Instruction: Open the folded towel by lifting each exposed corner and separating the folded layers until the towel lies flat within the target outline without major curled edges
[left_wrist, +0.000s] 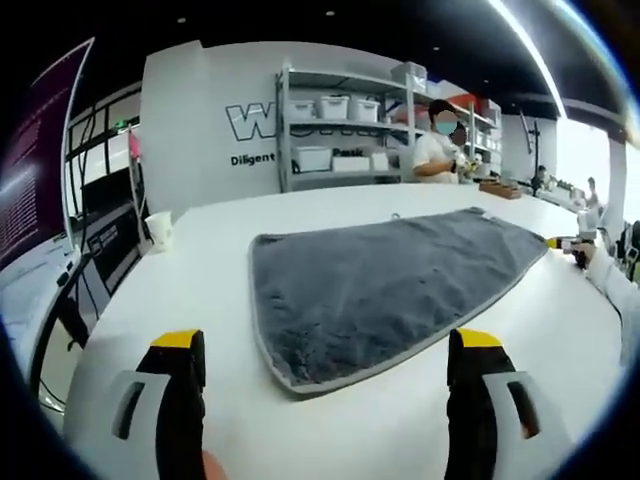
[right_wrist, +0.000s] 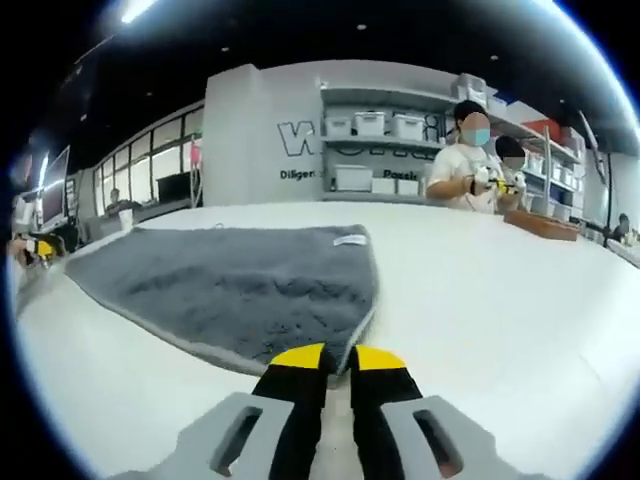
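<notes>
Over on the far left of the left gripper view, a dark purple screen (left_wrist: 40, 150) is cut off by the edge, its text too small to read. A white paper cup (left_wrist: 160, 230) stands near the left edge of the white table (left_wrist: 420, 420). The left tongs (left_wrist: 325, 365) are spread wide, yellow tips well apart, hovering just short of the near edge of the grey towel (left_wrist: 380, 285), touching nothing. The towel lies spread in the middle of the table, its near corner pointing between the tips; no outline can be made out around it. At its far right corner, the other tongs' yellow tip (left_wrist: 556, 243) shows, and a white sleeve (left_wrist: 610, 280); the contact there is too small to judge. Behind, grey shelves (left_wrist: 345, 125) hold white bins, and lettering on the wall is partly hidden by them. A person in white (left_wrist: 435, 150) stands at the shelving.

In the right gripper view, the towel (right_wrist: 230, 285) stretches away to the left, a small white label (right_wrist: 350, 240) at its far edge. The right tongs (right_wrist: 338, 365) are pressed nearly together at the towel's near corner; whether any cloth sits between the tips is hard to tell. A tray (right_wrist: 545, 225) lies far right, half cut off.
</notes>
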